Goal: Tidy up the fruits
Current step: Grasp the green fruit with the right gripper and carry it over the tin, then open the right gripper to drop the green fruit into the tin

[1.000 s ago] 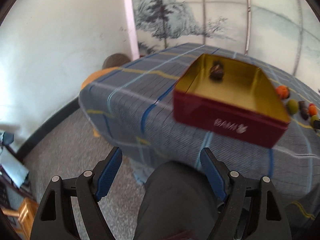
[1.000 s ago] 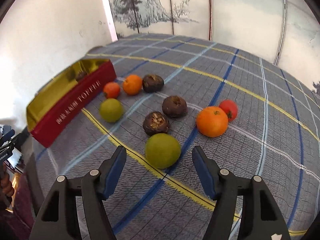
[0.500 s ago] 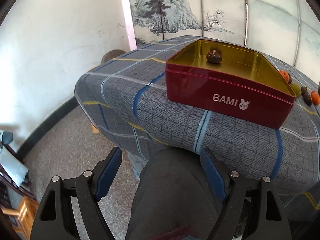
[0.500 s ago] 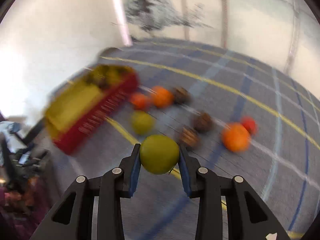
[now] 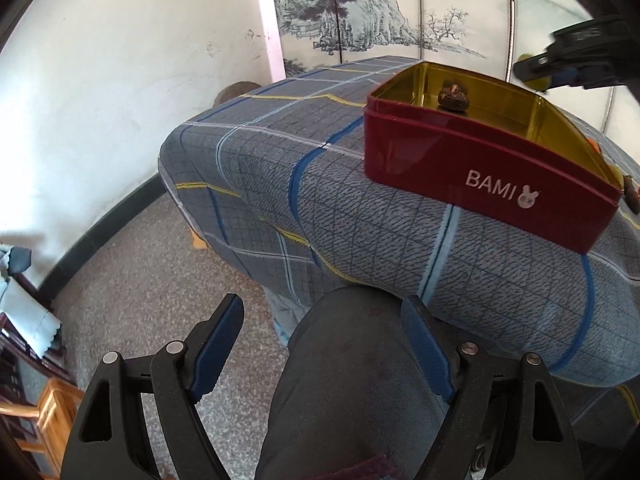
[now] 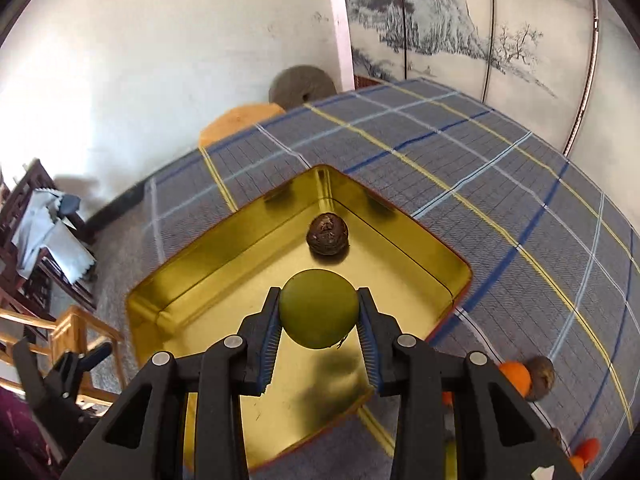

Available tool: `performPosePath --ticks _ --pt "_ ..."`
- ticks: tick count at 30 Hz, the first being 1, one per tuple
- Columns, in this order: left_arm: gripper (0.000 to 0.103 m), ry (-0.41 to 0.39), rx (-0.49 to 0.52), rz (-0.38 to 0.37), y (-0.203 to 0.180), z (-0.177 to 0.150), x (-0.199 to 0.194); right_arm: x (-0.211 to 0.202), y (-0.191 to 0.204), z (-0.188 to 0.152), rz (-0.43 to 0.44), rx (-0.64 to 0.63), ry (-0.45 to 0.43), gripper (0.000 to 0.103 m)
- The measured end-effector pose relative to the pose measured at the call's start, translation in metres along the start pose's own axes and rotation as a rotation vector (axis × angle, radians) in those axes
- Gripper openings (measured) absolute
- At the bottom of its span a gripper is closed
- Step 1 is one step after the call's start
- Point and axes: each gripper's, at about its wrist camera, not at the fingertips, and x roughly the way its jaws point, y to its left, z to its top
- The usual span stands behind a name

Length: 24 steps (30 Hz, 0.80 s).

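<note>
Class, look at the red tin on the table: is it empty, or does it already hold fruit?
Not empty. The open red tin holds one dark brown fruit on its gold floor. The green fruit is above it, in the right gripper.

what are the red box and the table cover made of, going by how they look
Red box: likely thin metal tin; glossy red paint outside, shiny gold inside mirroring the fruit. Table cover: woven plaid cloth, matte, ribbed texture, draping softly over the edge.

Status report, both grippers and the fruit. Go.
Right gripper shut on green fruit, above the open tin. Left gripper open, holding nothing, off the table. One brown fruit inside, far corner; drop spot unobstructed.
</note>
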Motion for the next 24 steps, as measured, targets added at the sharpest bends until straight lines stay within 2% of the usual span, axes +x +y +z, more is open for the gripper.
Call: performPosePath --ticks 5,14,21,24 --pt "0.081 0.034 -0.020 -0.009 0.005 0.001 0.007 0.033 0.000 0.012 -0.042 0.006 0.065 0.034" --pt "0.081 0.068 -0.055 -0.039 0.014 0.001 0.014 0.063 -0.003 0.032 -0.076 0.041 0.104 0.035" --pt "0.081 0.077 -0.072 -0.044 0.019 0.002 0.018 0.071 -0.003 0.035 -0.088 0.068 0.102 0.036" --pt "0.081 0.079 -0.072 -0.043 0.020 0.002 0.018 0.065 -0.004 0.037 -0.080 0.087 0.065 0.042"
